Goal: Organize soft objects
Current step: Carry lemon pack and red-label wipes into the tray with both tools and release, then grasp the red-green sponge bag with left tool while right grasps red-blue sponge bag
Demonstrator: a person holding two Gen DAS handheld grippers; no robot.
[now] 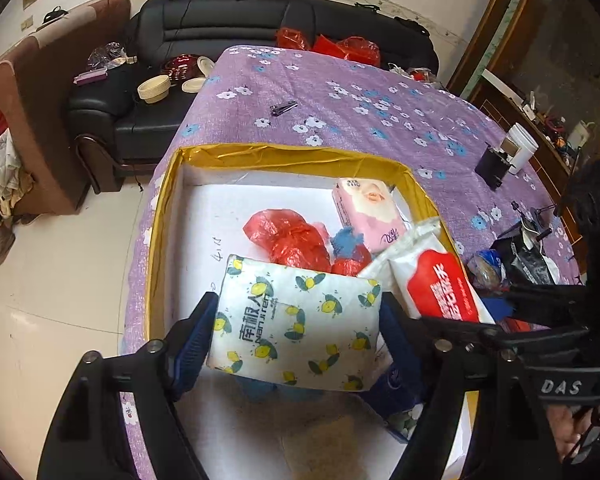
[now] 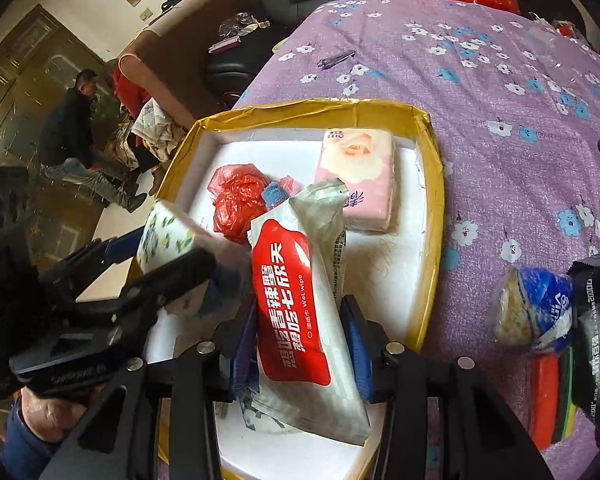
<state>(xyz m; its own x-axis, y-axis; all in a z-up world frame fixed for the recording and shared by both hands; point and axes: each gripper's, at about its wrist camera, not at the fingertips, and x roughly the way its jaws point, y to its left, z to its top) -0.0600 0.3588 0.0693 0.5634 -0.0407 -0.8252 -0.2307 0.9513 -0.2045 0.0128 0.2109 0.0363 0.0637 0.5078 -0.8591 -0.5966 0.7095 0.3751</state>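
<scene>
Step in hand: I am lowering two packs into the gold-rimmed box (image 1: 168, 184).

My left gripper (image 1: 296, 320), jaws wide, is bracketing the lemon-print tissue pack (image 1: 300, 320), marked "Nanjiren".

My right gripper (image 2: 300, 340), jaws half-open, is flanking the red-and-white pack (image 2: 296, 320), marked "wet wipe".

Whether either pair of jaws is pressing, I cannot tell.

Next move, I judge: spreading the jaws fully, then lifting clear.
</scene>
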